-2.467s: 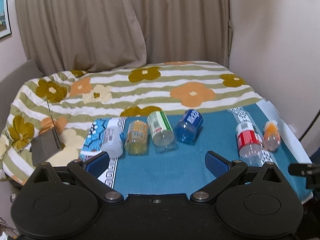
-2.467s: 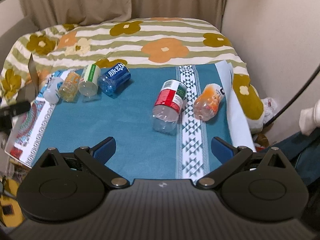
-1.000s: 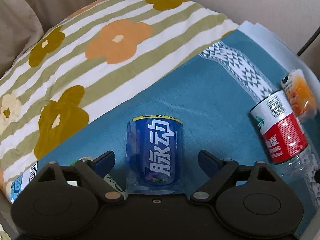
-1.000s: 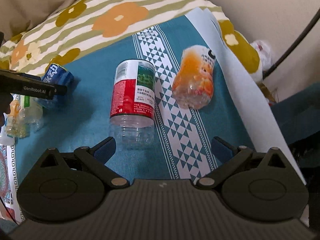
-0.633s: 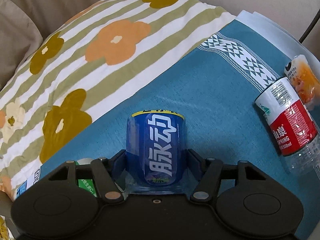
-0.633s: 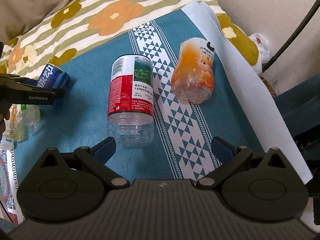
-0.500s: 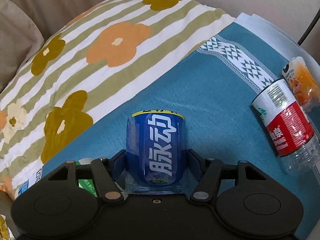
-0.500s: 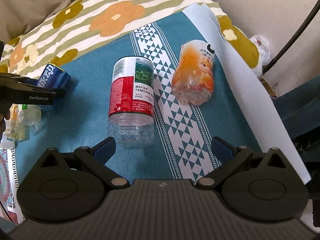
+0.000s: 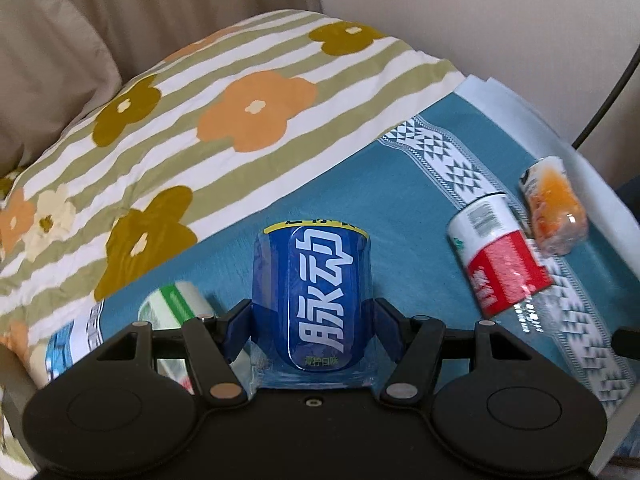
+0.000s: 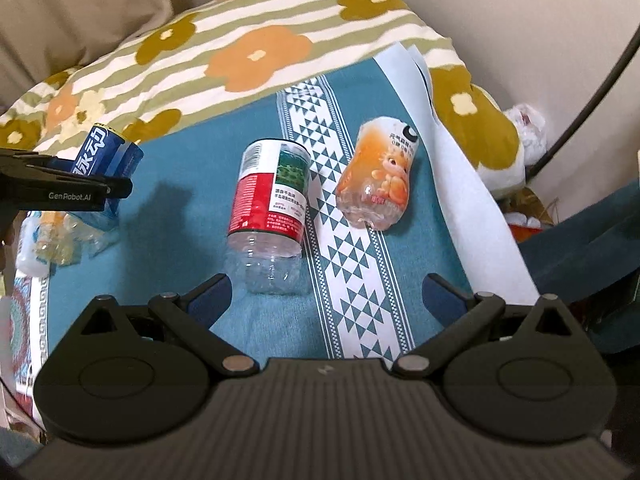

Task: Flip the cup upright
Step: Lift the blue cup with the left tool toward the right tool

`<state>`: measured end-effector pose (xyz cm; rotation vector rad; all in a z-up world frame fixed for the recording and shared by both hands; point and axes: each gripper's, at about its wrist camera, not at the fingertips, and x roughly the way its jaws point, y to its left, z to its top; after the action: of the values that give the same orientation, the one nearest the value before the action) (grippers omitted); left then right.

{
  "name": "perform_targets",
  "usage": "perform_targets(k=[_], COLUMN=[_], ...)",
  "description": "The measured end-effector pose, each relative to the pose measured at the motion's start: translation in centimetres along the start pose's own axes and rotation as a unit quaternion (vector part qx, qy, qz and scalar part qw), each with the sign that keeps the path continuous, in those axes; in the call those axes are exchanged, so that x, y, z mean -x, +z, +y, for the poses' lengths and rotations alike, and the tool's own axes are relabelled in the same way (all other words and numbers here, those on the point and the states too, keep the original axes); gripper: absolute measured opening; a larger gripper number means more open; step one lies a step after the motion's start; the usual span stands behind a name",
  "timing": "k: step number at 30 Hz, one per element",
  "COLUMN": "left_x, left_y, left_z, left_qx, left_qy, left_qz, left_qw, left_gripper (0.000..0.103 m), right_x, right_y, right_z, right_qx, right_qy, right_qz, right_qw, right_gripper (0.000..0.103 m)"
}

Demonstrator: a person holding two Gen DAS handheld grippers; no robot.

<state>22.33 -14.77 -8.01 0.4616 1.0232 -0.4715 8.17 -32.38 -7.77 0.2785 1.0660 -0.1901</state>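
Left gripper (image 9: 311, 330) clamped on blue cup (image 9: 311, 296), lying on its side over teal cloth (image 9: 400, 208) on bed, right gripper (image 10: 326, 294) wide and empty near red cup (image 10: 270, 200); thin plastic likely to buckle, slip or topple on soft bedding when tipped upright.

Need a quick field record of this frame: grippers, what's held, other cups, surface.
left gripper: shut on blue cup
right gripper: open, holding nothing
red cup: lying on its side
orange cup: lying on its side, right of red cup
green cup: beside blue cup, partly hidden
surface: teal cloth over floral blanket
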Motion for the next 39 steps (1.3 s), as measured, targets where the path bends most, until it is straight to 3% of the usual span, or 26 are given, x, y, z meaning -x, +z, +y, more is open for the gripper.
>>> perform_targets(k=[8, 18, 24, 31, 35, 39], left_x=[2.8, 1.6, 0.1, -0.1, 0.0, 0.5], left_y=[-3.8, -10.1, -11.9, -12.1, -12.2, -11.9], left_z=[-2.2, -4.5, -5.5, -6.1, -6.0, -6.2], left_qx=[0.072, 0.183, 0.215, 0.213, 0.225, 0.216], left_qy=[0.011, 0.004, 0.001, 0.014, 0.007, 0.018], left_qz=[0.009, 0.061, 0.078, 0.068, 0.062, 0.054], left_qw=[0.9973, 0.9813, 0.9735, 0.9746, 0.9723, 0.9747], left_gripper=[0.068, 0.068, 0.068, 0.07, 0.091, 0.097], right_x=[1.1, 0.0, -0.8, -1.1, -0.9, -0.7], right_y=[-1.4, -3.7, -4.7, -5.5, -5.6, -5.8], right_z=[-0.6, -0.7, -1.0, -1.6, -2.0, -2.2], right_qx=[0.049, 0.117, 0.131, 0.133, 0.131, 0.127], right_qy=[0.035, 0.061, 0.064, 0.063, 0.063, 0.064], right_qz=[-0.002, 0.026, 0.04, 0.046, 0.046, 0.042], right_qw=[0.998, 0.991, 0.989, 0.988, 0.988, 0.989], right_gripper=[0.103, 0.103, 0.103, 0.103, 0.103, 0.103])
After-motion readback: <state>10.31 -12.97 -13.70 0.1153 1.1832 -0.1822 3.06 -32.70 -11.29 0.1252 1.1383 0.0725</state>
